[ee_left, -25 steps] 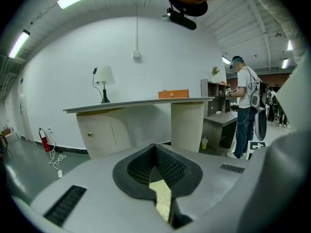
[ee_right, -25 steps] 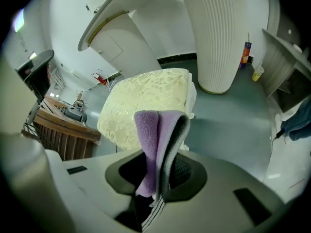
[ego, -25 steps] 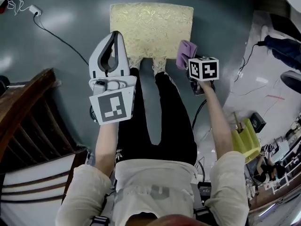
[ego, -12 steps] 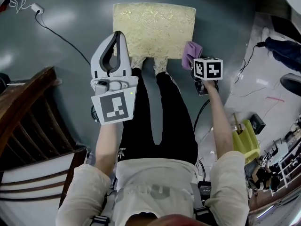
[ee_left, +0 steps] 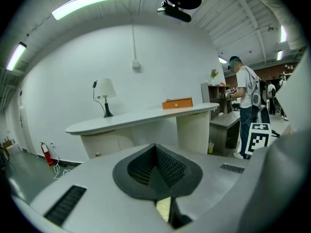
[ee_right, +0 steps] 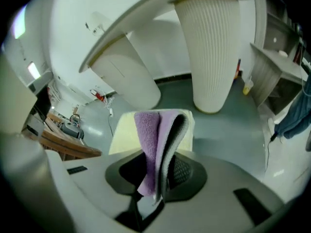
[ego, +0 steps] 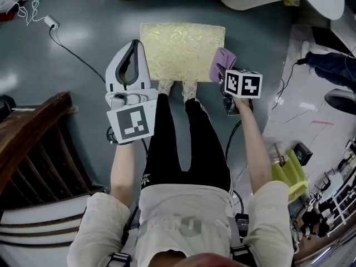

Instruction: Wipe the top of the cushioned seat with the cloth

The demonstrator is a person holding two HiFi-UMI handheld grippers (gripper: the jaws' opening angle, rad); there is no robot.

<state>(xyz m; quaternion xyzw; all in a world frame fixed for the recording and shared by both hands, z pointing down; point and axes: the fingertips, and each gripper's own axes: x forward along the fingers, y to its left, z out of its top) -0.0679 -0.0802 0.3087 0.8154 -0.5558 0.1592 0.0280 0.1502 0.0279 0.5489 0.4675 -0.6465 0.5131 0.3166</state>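
The cushioned seat (ego: 182,50) is a pale gold patterned pad on the grey floor ahead of the person's feet. It also shows in the right gripper view (ee_right: 124,132). A purple cloth (ego: 221,64) hangs folded at the seat's front right corner. My right gripper (ego: 228,75) is shut on the cloth (ee_right: 154,140), which stands up between the jaws (ee_right: 156,178). My left gripper (ego: 134,44) hovers over the seat's front left corner, shut with nothing in it; in its own view the left gripper (ee_left: 156,152) points up at the room.
White counter pedestals (ee_right: 209,47) stand beyond the seat. A dark wooden rail (ego: 33,143) lies at the left, and a cable with a plug (ego: 50,22) at the far left. A yellow object (ego: 290,168) and gear lie at the right. A person (ee_left: 248,98) stands far off.
The head view has shifted, so the seat sits lower in frame. The right gripper with the cloth drifted slightly right at the seat's corner. The left gripper has barely moved.
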